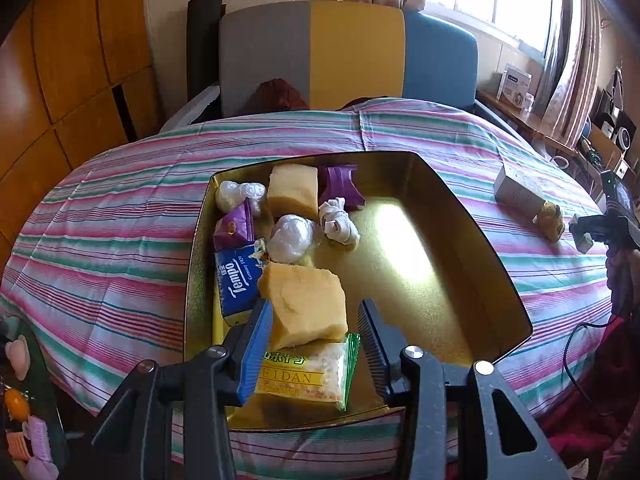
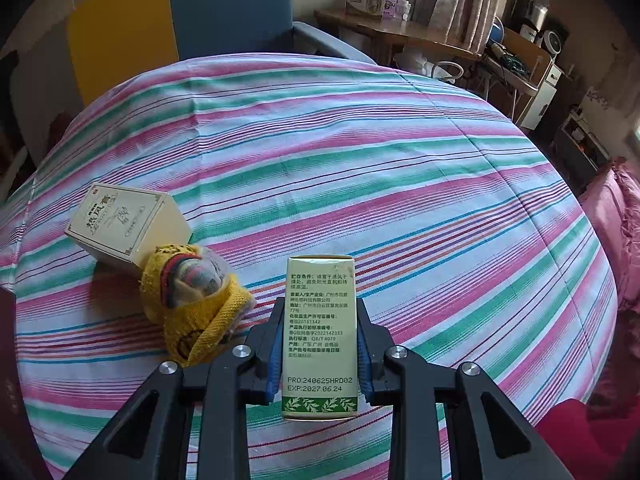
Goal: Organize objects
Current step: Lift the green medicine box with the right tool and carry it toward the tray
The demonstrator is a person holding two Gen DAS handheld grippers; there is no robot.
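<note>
Left claw (image 1: 316, 344) wide over Tempo pack (image 1: 236, 280); right claw (image 2: 320, 344) grips EXP:2027.06.24 box (image 2: 320, 336).

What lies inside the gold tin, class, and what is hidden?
Inside the gold tin: two sponges, Tempo tissues, purple packets, plastic-wrapped bundles, a white knot and a snack packet. Whatever lies beneath them is covered.

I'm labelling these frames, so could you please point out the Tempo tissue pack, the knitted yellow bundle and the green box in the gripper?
Tempo tissue pack (image 1: 235, 280), left wrist view, blue front face.
Knitted yellow bundle (image 2: 196, 304), right wrist view, its middle.
Green box (image 2: 320, 332), right wrist view, printed face.
</note>
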